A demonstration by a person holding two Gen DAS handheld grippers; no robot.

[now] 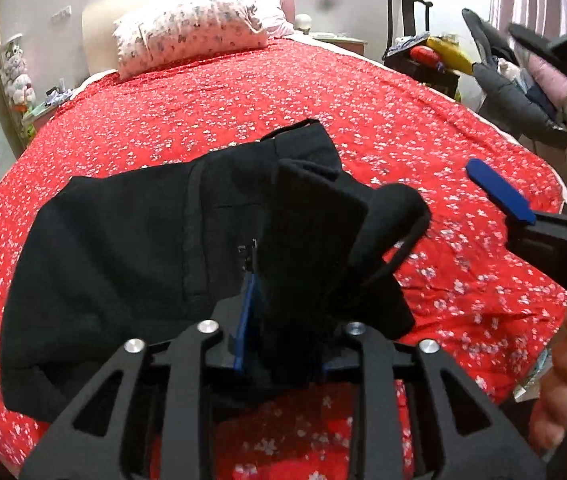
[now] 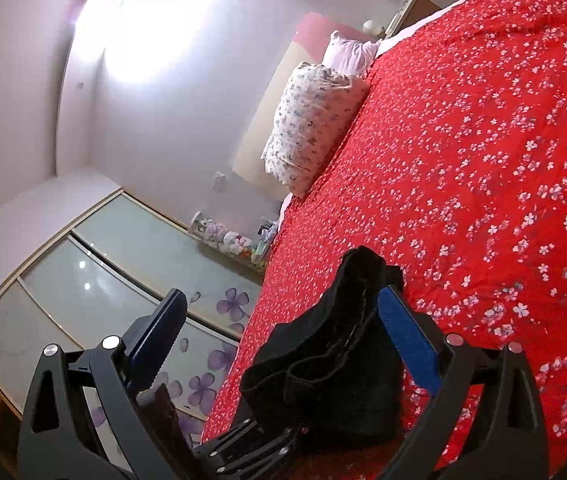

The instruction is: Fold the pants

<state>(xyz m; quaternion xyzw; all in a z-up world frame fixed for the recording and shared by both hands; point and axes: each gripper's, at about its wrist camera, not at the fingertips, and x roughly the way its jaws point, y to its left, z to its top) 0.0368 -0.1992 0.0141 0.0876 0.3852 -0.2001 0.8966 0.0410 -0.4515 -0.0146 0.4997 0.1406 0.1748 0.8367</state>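
Holding: left gripper pinches a bunched fold of the black pants, lifted at the near edge
Pants: partly folded, lying on the red flowered bed
Right gripper: fingers spread wide, holding nothing, beside the pants
Pillow: at the headboard
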